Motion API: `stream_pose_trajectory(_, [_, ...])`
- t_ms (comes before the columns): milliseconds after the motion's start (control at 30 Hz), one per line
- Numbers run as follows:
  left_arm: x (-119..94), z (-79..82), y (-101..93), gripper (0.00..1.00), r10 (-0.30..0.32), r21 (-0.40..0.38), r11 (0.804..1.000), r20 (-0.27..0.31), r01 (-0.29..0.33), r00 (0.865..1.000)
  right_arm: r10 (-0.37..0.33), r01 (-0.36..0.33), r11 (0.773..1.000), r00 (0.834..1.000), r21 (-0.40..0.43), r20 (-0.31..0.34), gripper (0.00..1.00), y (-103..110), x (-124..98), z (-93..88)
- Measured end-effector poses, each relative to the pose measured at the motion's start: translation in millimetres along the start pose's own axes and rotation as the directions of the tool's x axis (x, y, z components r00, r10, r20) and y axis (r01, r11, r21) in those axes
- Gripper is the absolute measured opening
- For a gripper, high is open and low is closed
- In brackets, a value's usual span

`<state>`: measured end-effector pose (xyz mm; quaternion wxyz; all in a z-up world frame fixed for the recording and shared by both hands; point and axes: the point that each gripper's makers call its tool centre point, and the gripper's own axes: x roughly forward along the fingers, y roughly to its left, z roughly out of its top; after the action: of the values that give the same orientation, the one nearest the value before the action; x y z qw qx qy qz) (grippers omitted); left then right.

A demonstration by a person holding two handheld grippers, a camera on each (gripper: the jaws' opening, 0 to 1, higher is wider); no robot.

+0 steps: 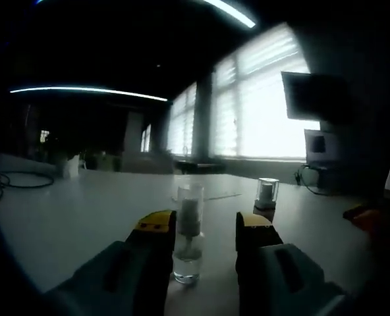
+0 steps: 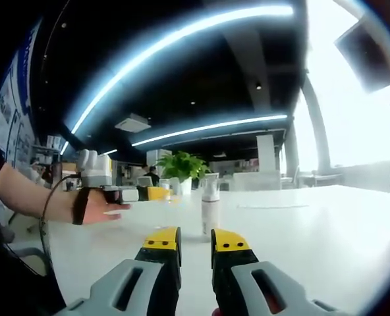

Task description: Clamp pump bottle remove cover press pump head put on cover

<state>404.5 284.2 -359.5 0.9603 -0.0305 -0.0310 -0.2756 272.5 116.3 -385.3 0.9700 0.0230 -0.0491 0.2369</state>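
Jaws of the left gripper (image 1: 205,230) stand apart, flanking the bottle (image 1: 188,234), upright on the surface (image 1: 70,217); whether they touch it is unclear. Its clear cover is on; liquid pools at the base. Right gripper (image 2: 195,245) jaws stand slightly apart, empty, short of the bottle (image 2: 210,205).

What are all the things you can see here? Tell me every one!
pump bottle: one, clear with a see-through cover on, standing on the table between the left claw's jaws.
second bottle: one, clear, further back on the table.
table: one, white.
plant: one, green, far behind.
windows: bright, with blinds.
ceiling lights: long white strips.
left claw: yellow-tipped, open around the bottle.
right claw: yellow-tipped, nearly closed, empty.
person's hand: one, holding the left claw.
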Motion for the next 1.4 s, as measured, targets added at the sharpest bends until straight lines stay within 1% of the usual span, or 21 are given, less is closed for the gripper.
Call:
stream_pose_trajectory(167, [-6,5.8,2.8,0.27,0.011,0.029,1.0,0.005,-0.011,1.0,0.002,-0.002,1.0,1.0,0.001,0.002,0.13,0,0,0.6])
stream_pose_trajectory(233, [-9,7.6,7.3,0.27,0.009,0.028,1.0,0.012,-0.01,1.0,0.002,-0.002,1.0,1.0,-0.001,0.002,0.13,0,0,0.6])
stream_pose_trajectory(300, [-14,12.1,3.4,0.28,0.005,0.015,1.0,0.024,-0.005,1.0,0.001,-0.001,1.0,1.0,-0.002,0.001,0.13,0,0,0.6])
stream_pose_trajectory(367, [-17,12.2,5.1,0.28,0.001,0.029,1.0,0.027,-0.001,1.0,0.001,-0.001,1.0,1.0,-0.005,0.001,0.13,0,0,0.5])
stream_pose_trajectory(400, [-24,14.6,6.8,0.28,0.008,0.038,0.999,0.028,-0.01,1.0,0.002,-0.002,1.0,1.0,-0.006,0.0,0.13,1,0,0.4])
stream_pose_trajectory(433, [-28,16.1,5.7,0.28,0.001,0.04,0.999,0.03,-0.003,1.0,0.002,-0.002,1.0,1.0,-0.005,0.0,0.13,0,0,0.4])
stream_pose_trajectory(500, [-25,13.3,5.3,0.28,-0.014,0.036,0.999,0.026,0.013,1.0,0.002,-0.002,1.0,1.0,-0.005,0.0,0.13,0,0,0.4])
stream_pose_trajectory(567, [-30,15.0,-1.0,0.27,-0.028,0.031,0.999,0.025,0.027,0.999,0.001,-0.001,1.0,1.0,-0.004,0.001,0.13,0,0,0.5])
stream_pose_trajectory(600, [-33,15.0,-6.4,0.27,-0.04,0.024,0.999,0.012,0.04,0.999,0.001,-0.001,1.0,1.0,-0.005,0.0,0.13,0,1,0.3])
stream_pose_trajectory(633, [-35,15.7,-8.0,0.26,-0.045,0.022,0.999,0.013,0.044,0.999,0.002,-0.002,1.0,1.0,-0.006,0.0,0.13,0,0,0.3])
stream_pose_trajectory(667, [-36,17.3,-11.8,0.26,-0.062,0.011,0.998,0.015,0.061,0.998,0.002,-0.002,1.0,1.0,-0.006,0.0,0.13,0,0,0.3])
stream_pose_trajectory(700, [-38,17.1,-15.4,0.27,-0.078,0.018,0.997,0.005,0.078,0.997,0.002,-0.002,1.0,1.0,-0.006,-0.001,0.13,0,0,0.3])
stream_pose_trajectory(800, [-45,19.0,-24.2,0.28,-0.097,0.021,0.995,0.003,0.097,0.995,0.002,-0.002,1.0,1.0,-0.006,-0.002,0.13,0,0,0.2])
stream_pose_trajectory(900, [-52,22.7,-28.3,0.3,-0.119,0.01,0.993,0.027,0.119,0.993,0.002,-0.002,1.0,1.0,-0.007,-0.002,0.13,0,0,0.2])
stream_pose_trajectory(1033, [-61,19.9,-31.0,0.3,-0.13,0.004,0.992,0.041,0.13,0.991,0.004,-0.004,1.0,1.0,-0.008,-0.003,0.13,1,0,0.0])
stream_pose_trajectory(1100, [-67,16.5,-34.8,0.3,-0.129,0.002,0.992,0.036,0.129,0.991,0.007,-0.007,1.0,1.0,-0.007,-0.003,0.13,1,0,0.1])
stream_pose_trajectory(1133, [-67,15.1,-29.1,0.3,-0.128,-0.002,0.992,0.035,0.129,0.991,0.009,-0.009,1.0,1.0,-0.006,-0.003,0.13,2,0,0.1])
stream_pose_trajectory(1167, [-68,13.5,-28.4,0.32,-0.131,-0.013,0.991,0.031,0.132,0.991,0.009,-0.009,1.0,1.0,-0.005,-0.003,0.13,2,0,0.2])
stream_pose_trajectory(1200, [-70,12.1,-29.2,0.35,-0.134,-0.02,0.991,0.027,0.135,0.991,0.01,-0.01,1.0,1.0,-0.006,-0.004,0.13,2,0,0.0])
stream_pose_trajectory(1267, [-77,9.2,-35.7,0.39,-0.148,-0.031,0.988,0.028,0.148,0.989,0.012,-0.012,1.0,1.0,-0.007,-0.005,0.13,2,0,-0.2])
stream_pose_trajectory(1400, [-84,4.9,-36.0,0.37,-0.152,-0.054,0.987,0.037,0.154,0.988,0.016,-0.016,1.0,1.0,-0.013,-0.007,0.13,3,1,-0.5])
